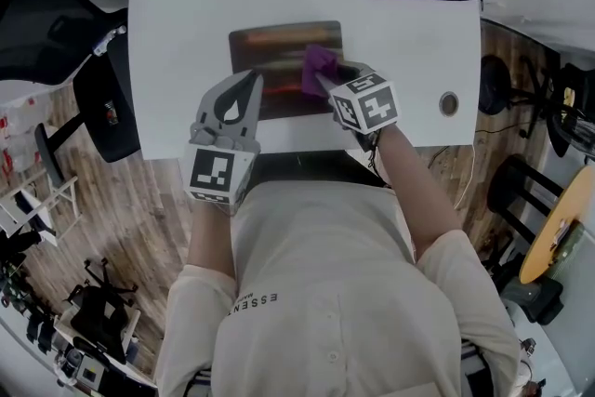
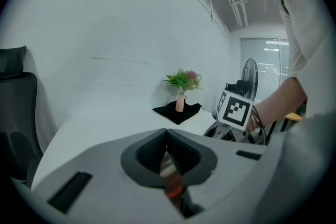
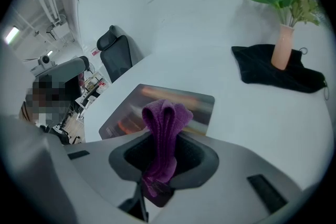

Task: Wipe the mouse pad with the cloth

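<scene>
Now right gripper point(image 3: 165, 136) fingers point(image 3: 198, 153) clamp one cloth point(image 3: 165, 115) — left gripper point(image 2: 167, 136) fingers point(image 2: 148, 153) closed — over one mouse pad point(image 3: 131, 113).

- Mouse pad point(image 1: 284, 46): a dark rectangle with orange-red streaks. It lies on the white desk close to the near edge, its near left corner between the left tool's point(image 1: 247, 85) closed jaws.
- Cloth point(image 1: 319, 66): purple and folded into a bunch, pinched in the right tool point(image 1: 326, 82) over the pad's right part.
</scene>
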`<state>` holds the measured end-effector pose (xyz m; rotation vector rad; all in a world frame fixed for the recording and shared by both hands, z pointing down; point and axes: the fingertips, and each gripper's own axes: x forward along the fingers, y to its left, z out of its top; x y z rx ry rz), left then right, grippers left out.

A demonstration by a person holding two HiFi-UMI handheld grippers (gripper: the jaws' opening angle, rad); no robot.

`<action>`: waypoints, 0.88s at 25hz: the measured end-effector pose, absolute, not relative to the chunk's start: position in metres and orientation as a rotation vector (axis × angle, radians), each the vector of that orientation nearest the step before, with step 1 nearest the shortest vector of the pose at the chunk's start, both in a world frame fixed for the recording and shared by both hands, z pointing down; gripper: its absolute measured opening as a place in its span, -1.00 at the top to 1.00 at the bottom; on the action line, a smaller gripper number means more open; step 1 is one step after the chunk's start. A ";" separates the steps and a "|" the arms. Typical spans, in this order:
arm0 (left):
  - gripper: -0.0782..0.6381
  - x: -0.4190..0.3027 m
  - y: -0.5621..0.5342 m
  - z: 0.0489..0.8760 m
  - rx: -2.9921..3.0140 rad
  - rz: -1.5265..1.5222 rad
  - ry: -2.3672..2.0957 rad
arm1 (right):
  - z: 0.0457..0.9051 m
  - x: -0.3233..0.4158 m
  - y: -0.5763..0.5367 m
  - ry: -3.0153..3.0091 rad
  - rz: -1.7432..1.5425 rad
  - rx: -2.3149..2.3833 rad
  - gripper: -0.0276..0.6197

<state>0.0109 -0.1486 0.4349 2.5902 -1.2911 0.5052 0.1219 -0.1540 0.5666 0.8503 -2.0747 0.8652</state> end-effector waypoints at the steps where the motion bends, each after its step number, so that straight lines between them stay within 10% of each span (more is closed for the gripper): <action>1: 0.78 0.014 -0.149 0.435 2.591 0.505 -1.291 | 0.567 0.128 -0.155 -2.069 0.864 0.858 0.60; 22: 0.78 0.010 -0.137 0.409 2.652 0.499 -1.307 | 0.525 0.161 -0.154 -2.051 0.857 1.005 0.60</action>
